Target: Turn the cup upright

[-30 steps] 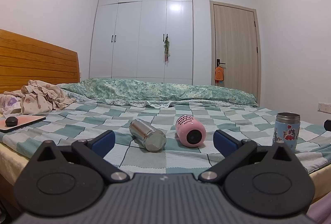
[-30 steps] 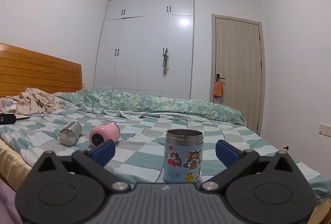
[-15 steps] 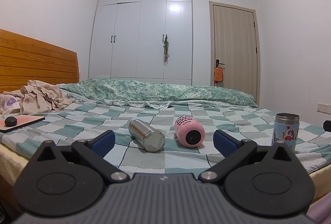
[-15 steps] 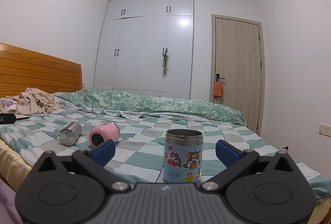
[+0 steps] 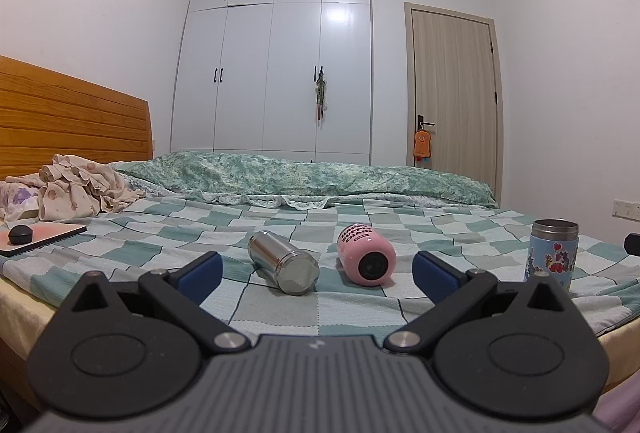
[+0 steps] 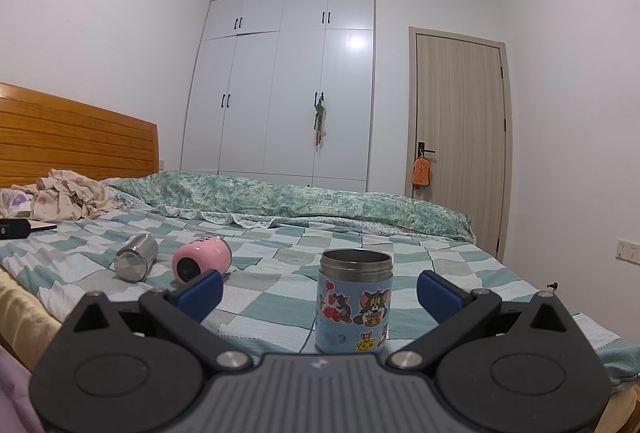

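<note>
A steel cup point(image 5: 282, 267) and a pink cup point(image 5: 366, 260) lie on their sides on the checked bedspread point(image 5: 280, 313). A blue cartoon cup point(image 5: 553, 253) stands upright at the right. My left gripper point(image 5: 316, 275) is open and empty, short of the two lying cups. My right gripper point(image 6: 318, 293) is open and empty, with the upright blue cup point(image 6: 354, 307) standing between and just beyond its fingertips. The steel cup point(image 6: 136, 262) and pink cup point(image 6: 201, 258) lie to its left.
A rolled green duvet point(image 5: 304, 179) lies along the far side of the bed. Crumpled clothes point(image 5: 76, 193) and a tablet with a black object point(image 5: 40, 235) sit at the left by the wooden headboard point(image 5: 72, 121). A wardrobe and door stand behind.
The left gripper has drifted slightly, so the lying cups sit a little lower left in its view. The right view is almost unchanged.
</note>
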Motion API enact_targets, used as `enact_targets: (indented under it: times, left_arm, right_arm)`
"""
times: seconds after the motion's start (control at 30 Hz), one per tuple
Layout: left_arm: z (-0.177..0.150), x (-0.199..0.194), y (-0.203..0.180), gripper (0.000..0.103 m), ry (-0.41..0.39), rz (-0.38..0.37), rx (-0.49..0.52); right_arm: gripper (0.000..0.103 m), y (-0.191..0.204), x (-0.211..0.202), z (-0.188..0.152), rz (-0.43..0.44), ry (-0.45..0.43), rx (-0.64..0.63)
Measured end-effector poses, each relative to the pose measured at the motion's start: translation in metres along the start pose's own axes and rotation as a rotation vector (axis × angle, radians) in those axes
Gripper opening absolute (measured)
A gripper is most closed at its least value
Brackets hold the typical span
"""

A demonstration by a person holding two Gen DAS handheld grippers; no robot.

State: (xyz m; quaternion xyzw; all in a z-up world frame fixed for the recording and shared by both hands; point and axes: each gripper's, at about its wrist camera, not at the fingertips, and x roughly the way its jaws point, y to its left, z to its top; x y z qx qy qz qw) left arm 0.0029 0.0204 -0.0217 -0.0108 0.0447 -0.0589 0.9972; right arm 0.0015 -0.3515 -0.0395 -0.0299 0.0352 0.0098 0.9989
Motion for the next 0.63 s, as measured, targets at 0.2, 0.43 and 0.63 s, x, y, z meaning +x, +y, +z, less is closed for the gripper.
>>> enact_targets:
  times: [0.2, 0.43, 0.63]
  left_arm:
    - [0.0005, 0.0, -0.0012, 0.103, -0.003, -0.005, -0.006]
    - [-0.0007, 0.0011, -0.0034, 0.103, 0.002, 0.014, 0.008]
    - [-0.0016, 0.001, -0.0043, 0.103, 0.003, 0.01, 0.013]
  right_arm:
    - [0.103, 0.0003, -0.0001, -0.0001, 0.0, 0.0, 0.0]
    - [0.103, 0.0005, -0.0001, -0.0002, 0.0, 0.0, 0.0]
    - [0.103, 0.0003, 0.0, -0.0003, 0.0, -0.001, 0.0]
